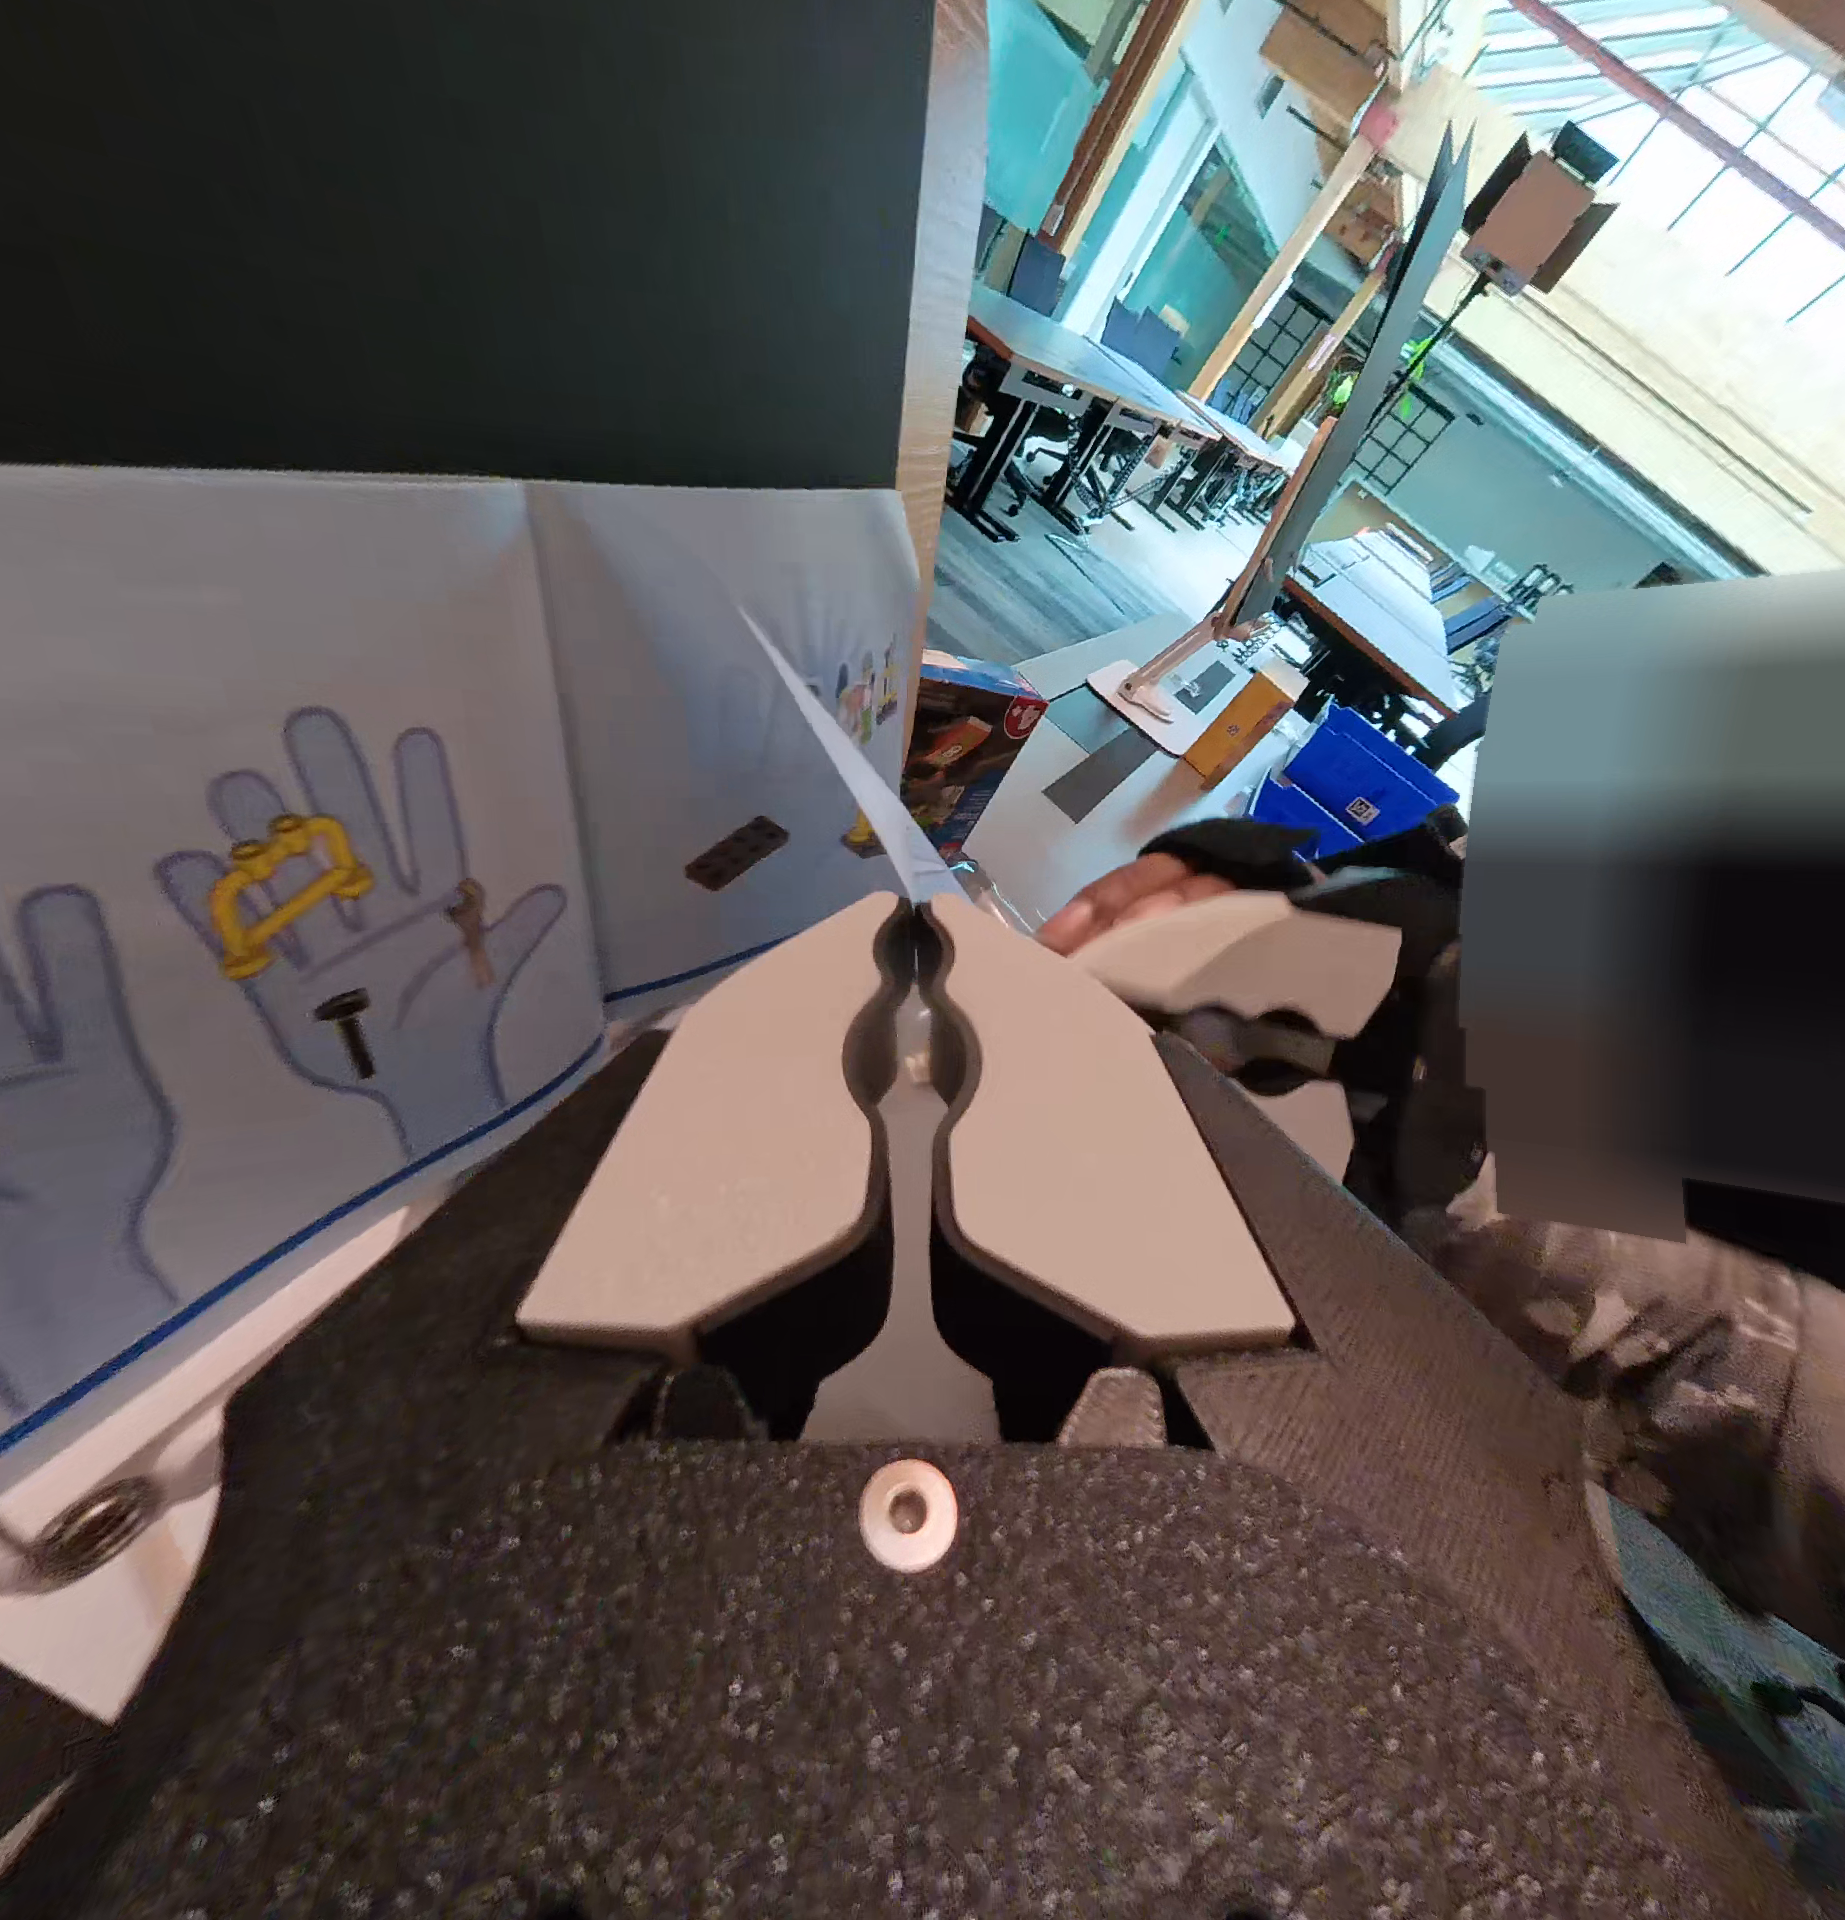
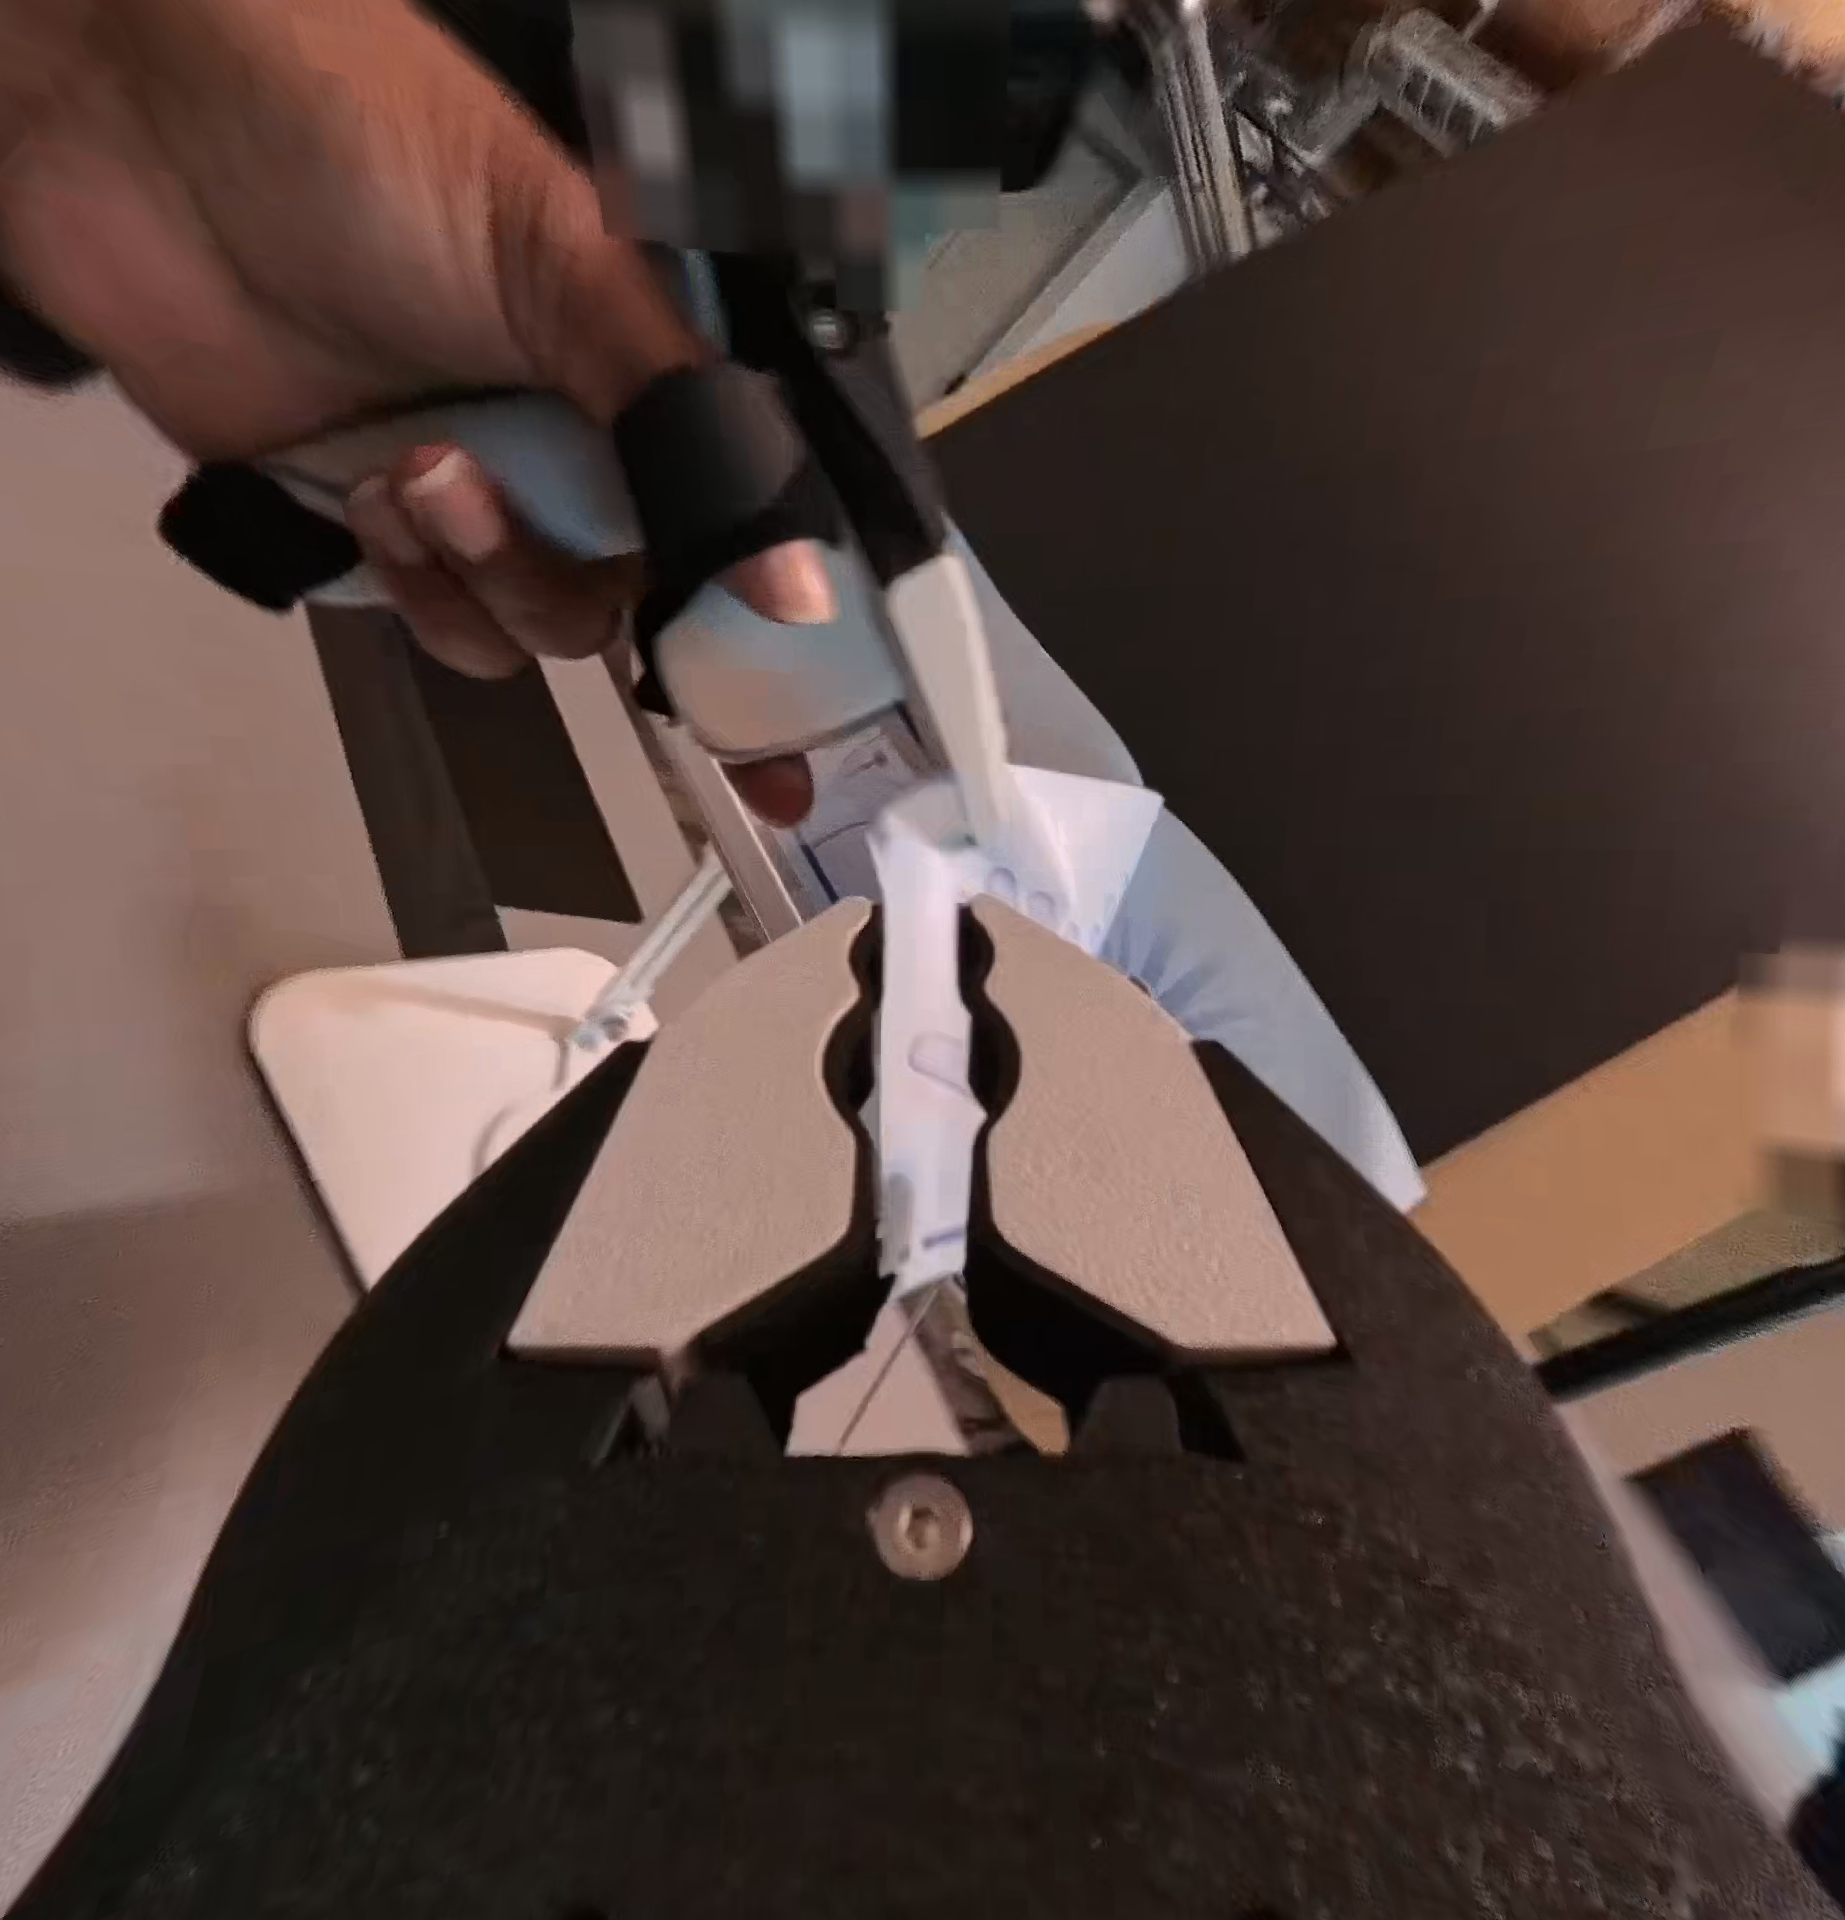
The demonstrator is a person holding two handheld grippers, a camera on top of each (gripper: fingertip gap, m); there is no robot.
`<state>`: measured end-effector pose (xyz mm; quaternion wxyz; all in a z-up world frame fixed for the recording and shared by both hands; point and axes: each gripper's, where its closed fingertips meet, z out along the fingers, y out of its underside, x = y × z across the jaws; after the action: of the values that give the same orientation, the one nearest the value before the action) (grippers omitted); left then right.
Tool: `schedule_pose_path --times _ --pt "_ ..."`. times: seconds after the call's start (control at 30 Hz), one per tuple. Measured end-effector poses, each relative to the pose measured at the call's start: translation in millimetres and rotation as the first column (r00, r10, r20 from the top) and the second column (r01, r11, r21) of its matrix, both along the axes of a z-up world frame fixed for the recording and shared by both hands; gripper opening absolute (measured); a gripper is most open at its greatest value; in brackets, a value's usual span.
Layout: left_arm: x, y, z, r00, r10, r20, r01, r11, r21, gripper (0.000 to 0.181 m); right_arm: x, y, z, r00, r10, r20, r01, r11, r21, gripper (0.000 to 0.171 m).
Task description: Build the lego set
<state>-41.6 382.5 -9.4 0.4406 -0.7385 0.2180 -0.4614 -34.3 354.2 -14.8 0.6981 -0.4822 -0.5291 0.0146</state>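
Note:
The instruction booklet [image 1: 274,831] stands open in the left wrist view, its pale blue pages showing drawn hands and small parts. My left gripper [image 1: 913,909] is shut on the edge of one thin page [image 1: 835,748], seen edge-on. My right gripper [image 2: 923,914] is shut on a fold of booklet pages [image 2: 923,1091] that runs down between its fingers. In the right wrist view the left gripper [image 2: 985,821], held by a hand [image 2: 274,260], pinches the same paper just beyond. The right gripper also shows in the left wrist view [image 1: 1188,956]. No loose bricks are in view.
A black board [image 1: 430,229] stands behind the booklet. A Lego box [image 1: 970,748], a yellow box [image 1: 1240,722] and a blue bin [image 1: 1354,779] sit on the white table [image 1: 1032,810] farther right. A white stand base [image 2: 409,1060] lies left of my right gripper. Both grippers' tips are close together, under 4 cm apart.

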Motion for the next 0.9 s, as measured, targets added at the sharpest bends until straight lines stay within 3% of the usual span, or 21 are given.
schedule_pose_path --times 0.1,0.17,0.4,0.7,0.8,0.9 --pt "-17.5 2.7 2.3 1.000 0.020 -0.016 -0.020 1.000 -0.003 0.000 15.0 5.4 12.8 0.987 0.022 -0.159 -0.057 0.975 -0.216 0.027" --pt "-31.3 1.9 2.5 0.998 0.020 -0.066 -0.020 1.000 0.002 0.000 27.1 17.3 16.7 0.984 -0.031 -0.177 -0.018 0.962 -0.274 0.026" --pt "-70.5 4.3 9.4 0.989 0.046 -0.138 -0.043 0.999 0.021 0.002 3.5 42.8 -6.6 0.990 -0.135 0.033 0.139 0.952 -0.273 0.022" --pt "-97.1 8.1 42.7 0.995 0.077 -0.071 -0.069 0.991 0.114 0.012 -50.2 67.2 -6.5 0.986 -0.165 0.004 0.156 0.923 -0.353 0.032" --pt "-131.3 11.1 69.2 0.985 0.169 -0.010 -0.163 0.963 0.216 0.010 -48.2 71.7 -13.3 0.985 -0.174 -0.006 0.160 0.917 -0.365 0.032" --pt "-172.2 26.9 49.8 0.949 0.301 -0.091 -0.274 0.934 0.231 0.009 -42.0 72.7 -17.2 0.984 -0.175 -0.025 0.154 0.920 -0.360 0.032"
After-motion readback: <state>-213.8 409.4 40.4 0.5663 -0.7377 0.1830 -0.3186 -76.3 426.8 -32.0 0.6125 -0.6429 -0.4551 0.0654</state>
